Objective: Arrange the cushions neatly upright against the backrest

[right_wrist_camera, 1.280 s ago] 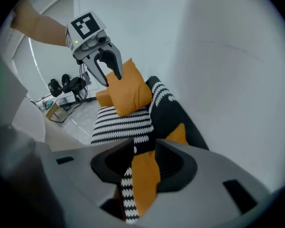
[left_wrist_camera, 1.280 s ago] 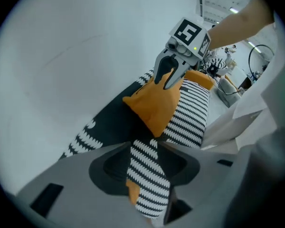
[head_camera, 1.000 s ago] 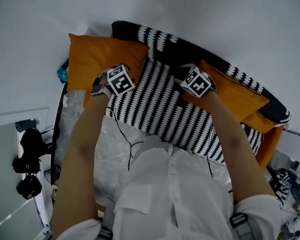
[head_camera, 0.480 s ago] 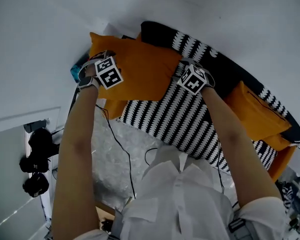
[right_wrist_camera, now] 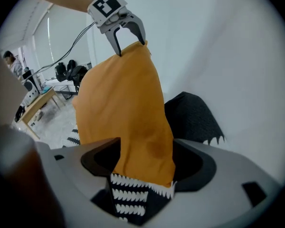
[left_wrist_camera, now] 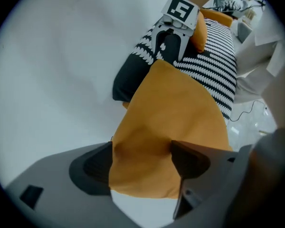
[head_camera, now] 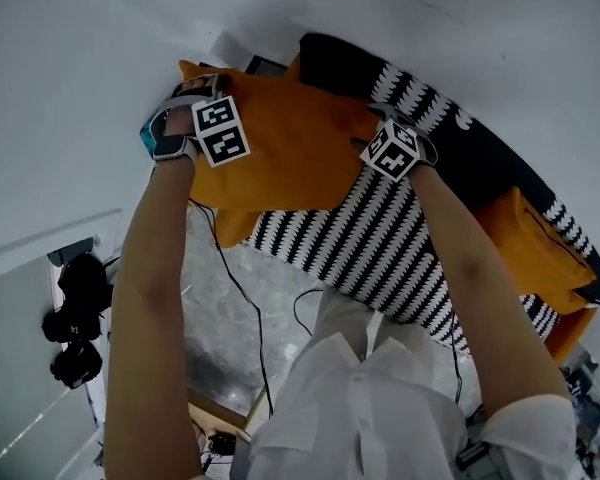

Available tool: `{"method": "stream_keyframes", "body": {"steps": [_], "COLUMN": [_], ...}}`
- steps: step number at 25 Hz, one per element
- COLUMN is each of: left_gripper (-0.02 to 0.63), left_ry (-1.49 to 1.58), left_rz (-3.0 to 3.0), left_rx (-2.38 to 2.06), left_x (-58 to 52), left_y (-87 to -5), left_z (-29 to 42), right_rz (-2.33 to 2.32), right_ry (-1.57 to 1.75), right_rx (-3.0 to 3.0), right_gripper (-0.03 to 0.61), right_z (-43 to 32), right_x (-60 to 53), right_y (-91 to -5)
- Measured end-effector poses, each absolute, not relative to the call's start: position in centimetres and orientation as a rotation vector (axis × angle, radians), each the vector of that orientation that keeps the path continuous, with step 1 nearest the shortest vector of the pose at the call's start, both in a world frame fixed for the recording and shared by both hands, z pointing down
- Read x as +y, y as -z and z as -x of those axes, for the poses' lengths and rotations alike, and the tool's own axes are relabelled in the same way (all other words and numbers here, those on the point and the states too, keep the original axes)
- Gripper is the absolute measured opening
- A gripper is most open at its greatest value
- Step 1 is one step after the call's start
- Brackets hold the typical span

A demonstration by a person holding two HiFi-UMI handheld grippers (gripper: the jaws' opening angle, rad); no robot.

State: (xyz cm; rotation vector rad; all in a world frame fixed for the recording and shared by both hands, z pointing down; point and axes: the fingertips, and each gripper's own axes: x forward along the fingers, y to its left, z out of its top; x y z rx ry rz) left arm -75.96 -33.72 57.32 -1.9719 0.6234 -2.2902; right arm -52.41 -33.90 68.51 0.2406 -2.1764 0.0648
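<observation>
A large orange cushion (head_camera: 280, 148) stands lifted against the dark backrest (head_camera: 460, 153) at the left end of the black-and-white striped sofa (head_camera: 380, 248). My left gripper (head_camera: 188, 103) is at the cushion's left edge. In the left gripper view its jaws (left_wrist_camera: 142, 158) are opening, with the orange cushion (left_wrist_camera: 175, 122) still between them. My right gripper (head_camera: 377, 118) is at the cushion's right edge, jaws also opening. In the right gripper view the cushion's corner (right_wrist_camera: 133, 127) hangs between its jaws (right_wrist_camera: 142, 158). A second orange cushion (head_camera: 545, 248) leans at the sofa's right end.
A white wall rises behind the sofa. Black camera gear (head_camera: 70, 318) stands on the floor at the left and a black cable (head_camera: 240, 298) trails over the pale floor. A blue object (head_camera: 144, 136) shows beside the sofa's left end. A desk (right_wrist_camera: 33, 108) stands far behind.
Both grippers have raised the orange cushion from the sofa's left end and swung it up against the backrest. The striped seat, covered before by my hands, now shows below it.
</observation>
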Motion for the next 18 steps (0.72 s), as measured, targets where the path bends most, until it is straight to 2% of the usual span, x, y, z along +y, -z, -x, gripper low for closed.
{"method": "stream_keyframes", "body": {"steps": [7, 9, 14, 16, 18], "left_gripper": [0.378, 0.345, 0.161, 0.113, 0.079], "left_ry": [2.293, 2.310, 2.308, 2.300, 2.296], "left_rz": [1.930, 1.935, 1.983, 2.015, 2.040], "left_rx": [0.578, 0.594, 0.648, 0.681, 0.700], "left_x": [-34.6, -34.8, -33.8, -33.4, -33.1], "left_y": [-59.3, -59.9, -60.1, -59.6, -58.9], "left_z": [77.0, 77.3, 76.5, 76.1, 75.8], "right_rz": [-0.135, -0.145, -0.107, -0.121, -0.146], "right_ry": [0.035, 0.027, 0.050, 0.040, 0.020], "right_rx": [-2.123, -2.115, -2.062, -2.058, -2.060], "right_gripper": [0.350, 0.336, 0.133, 0.086, 0.066], "right_z": [54.8, 55.1, 54.5, 54.1, 53.7], "right_x": [-33.9, -34.3, -33.2, -32.6, -32.1], "right_y": [-72.6, -72.9, -72.7, -72.2, -71.4]}}
